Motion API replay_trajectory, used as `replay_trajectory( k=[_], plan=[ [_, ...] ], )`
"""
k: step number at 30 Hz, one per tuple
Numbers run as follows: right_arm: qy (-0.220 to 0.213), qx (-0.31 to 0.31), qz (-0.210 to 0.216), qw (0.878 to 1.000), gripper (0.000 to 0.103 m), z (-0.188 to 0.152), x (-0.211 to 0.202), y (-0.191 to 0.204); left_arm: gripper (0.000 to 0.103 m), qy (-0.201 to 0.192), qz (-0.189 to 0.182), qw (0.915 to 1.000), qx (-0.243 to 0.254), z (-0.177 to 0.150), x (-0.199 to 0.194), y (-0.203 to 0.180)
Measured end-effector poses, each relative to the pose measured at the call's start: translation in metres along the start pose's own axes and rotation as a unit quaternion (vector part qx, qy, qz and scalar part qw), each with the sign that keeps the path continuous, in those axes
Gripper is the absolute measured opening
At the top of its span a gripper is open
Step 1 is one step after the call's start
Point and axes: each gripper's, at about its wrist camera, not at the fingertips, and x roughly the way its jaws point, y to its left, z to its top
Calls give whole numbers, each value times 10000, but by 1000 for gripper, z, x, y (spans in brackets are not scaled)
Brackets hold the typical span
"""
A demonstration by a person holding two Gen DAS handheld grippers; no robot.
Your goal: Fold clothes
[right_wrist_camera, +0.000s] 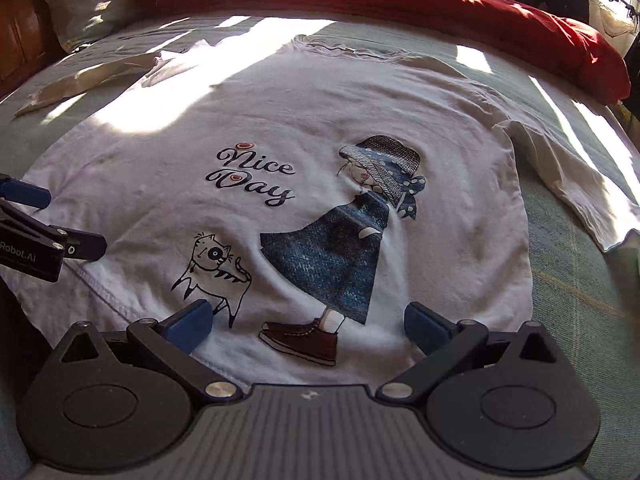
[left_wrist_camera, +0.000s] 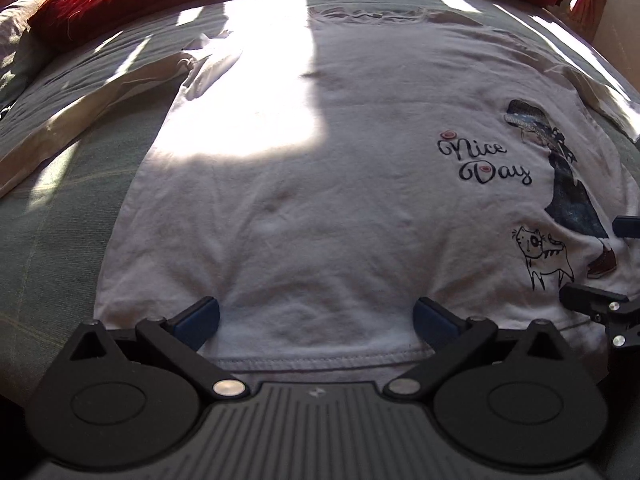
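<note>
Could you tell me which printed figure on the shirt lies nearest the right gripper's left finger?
The black-outlined cat print; its legs reach that blue-padded finger, while the denim-dressed girl print stands further right.

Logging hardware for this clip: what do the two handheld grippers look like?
Both match: the left gripper and right gripper have black linkage arms with silver pivot pins, round black housings, a ribbed grey body and blue finger pads. White "Robot.AI" lettering marks the left one's side.
</note>
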Motion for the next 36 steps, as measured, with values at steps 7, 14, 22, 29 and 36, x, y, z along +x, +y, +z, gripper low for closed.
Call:
replay_trajectory(
  k=[7,14,22,29,36],
  plan=[
    [-255,650,227,9973,103,3,-21,-14,103,20,16,10000,9,-8,-13,1],
    [-38,1536,550,9866,103,0,-8,-29,103,2,-142,9999,-36,-13,-11,7],
    [-309,1889,668,9792,103,-29,-15,-54,103,-29,-337,9994,-101,-19,-7,15],
    [-350,1742,494,9828,103,-19,-23,-49,103,-50,-137,9997,211,-6,-15,5],
    [-556,2389,808,9661,103,-1,-11,-74,103,-192,-397,9980,450,17,-15,-17]
  ],
)
